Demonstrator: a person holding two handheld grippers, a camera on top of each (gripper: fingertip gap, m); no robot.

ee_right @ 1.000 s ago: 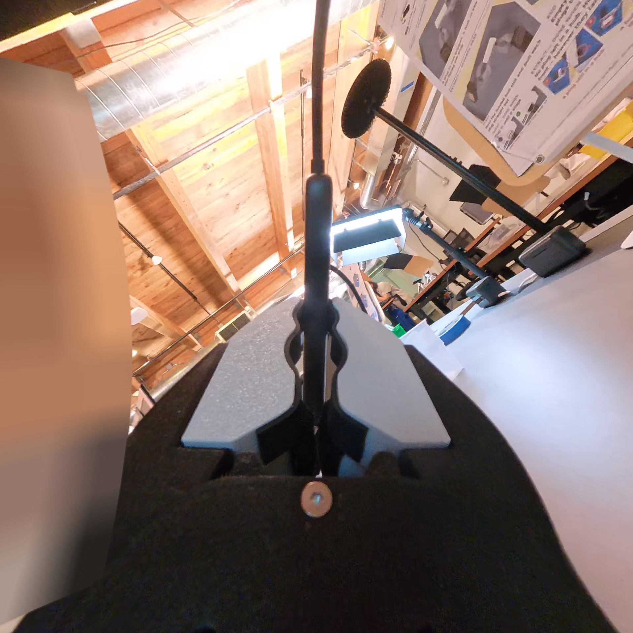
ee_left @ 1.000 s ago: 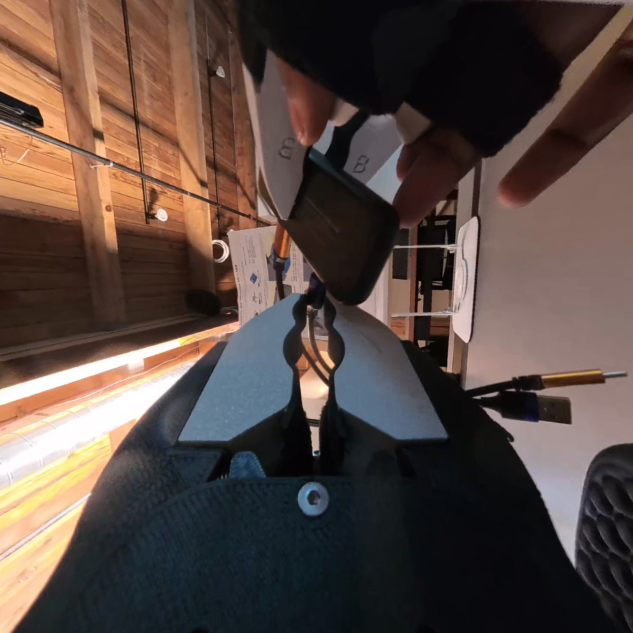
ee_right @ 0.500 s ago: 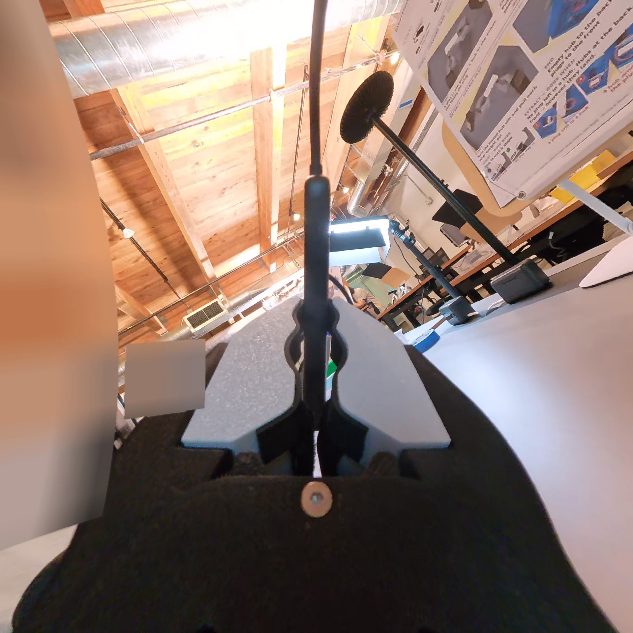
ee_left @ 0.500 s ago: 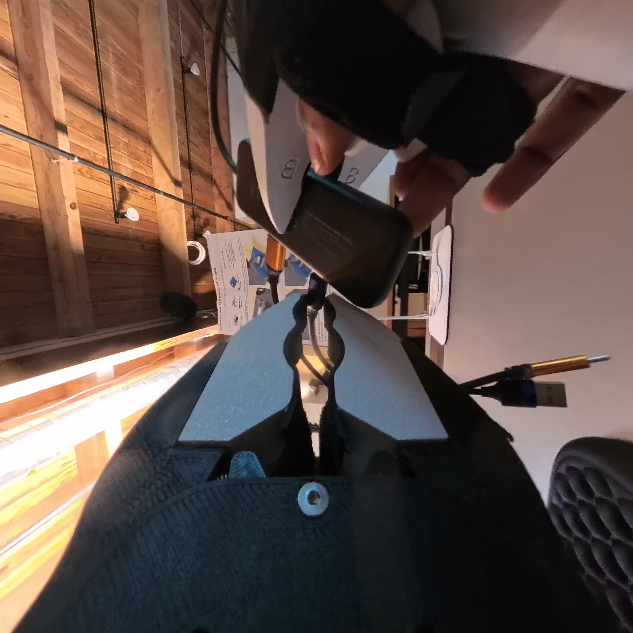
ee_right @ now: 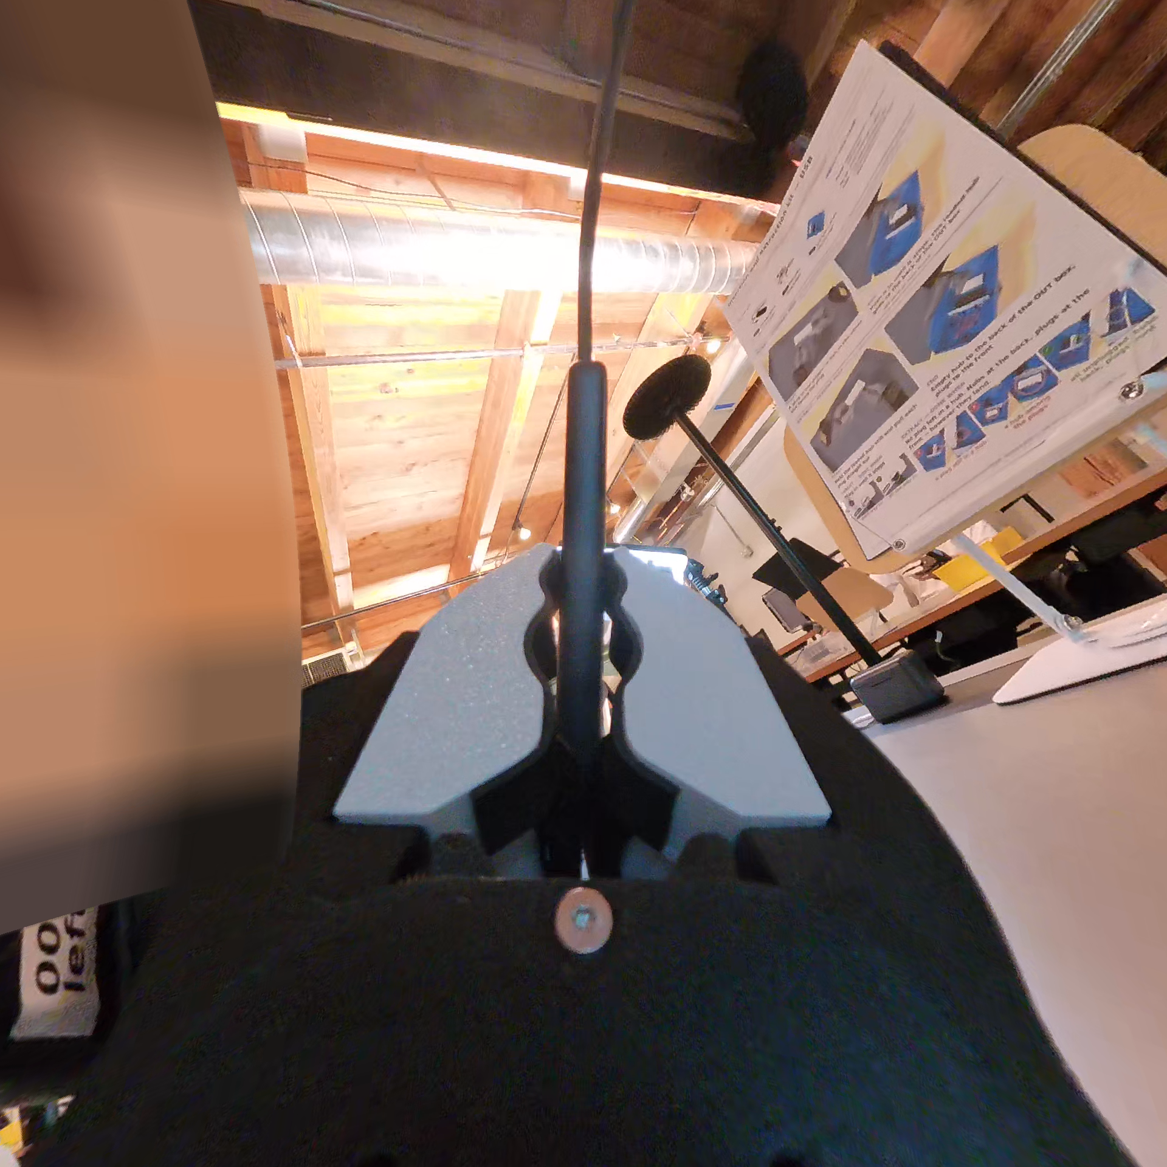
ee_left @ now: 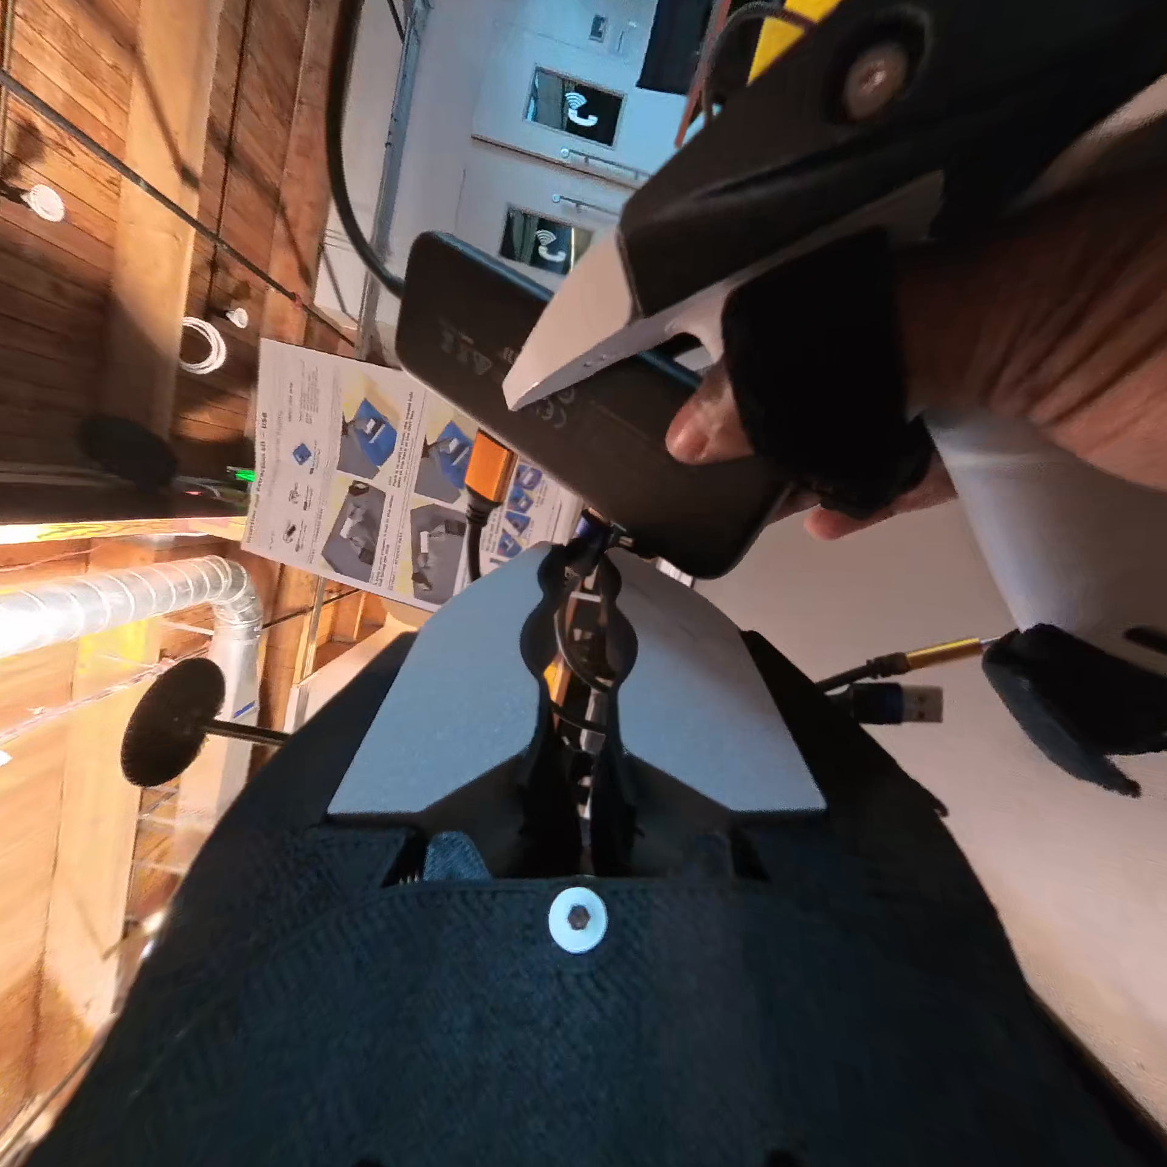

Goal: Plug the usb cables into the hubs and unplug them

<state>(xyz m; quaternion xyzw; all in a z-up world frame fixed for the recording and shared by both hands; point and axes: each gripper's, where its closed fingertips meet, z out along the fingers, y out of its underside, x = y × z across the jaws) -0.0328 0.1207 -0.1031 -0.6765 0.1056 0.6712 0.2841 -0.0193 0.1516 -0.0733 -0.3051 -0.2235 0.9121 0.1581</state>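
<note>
Black hub (ee_left: pixel 587 404) tilted aloft, orange plug (ee_left: pixel 487 468) inserted, blue plug (ee_left: pixel 593 533) seemingly too.

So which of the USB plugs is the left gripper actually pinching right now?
The blue-collared plug at the hub's lower corner, held at the left gripper's tips. The orange plug sits beside it, ungripped; the gold-tipped and blue plugs lie loose on the table.

Instruction poster (ee_right: pixel 934 303) on white stand; black disc on rod (ee_right: pixel 666 396) just left of it; silver duct (ee_right: pixel 492 249) above.
</note>
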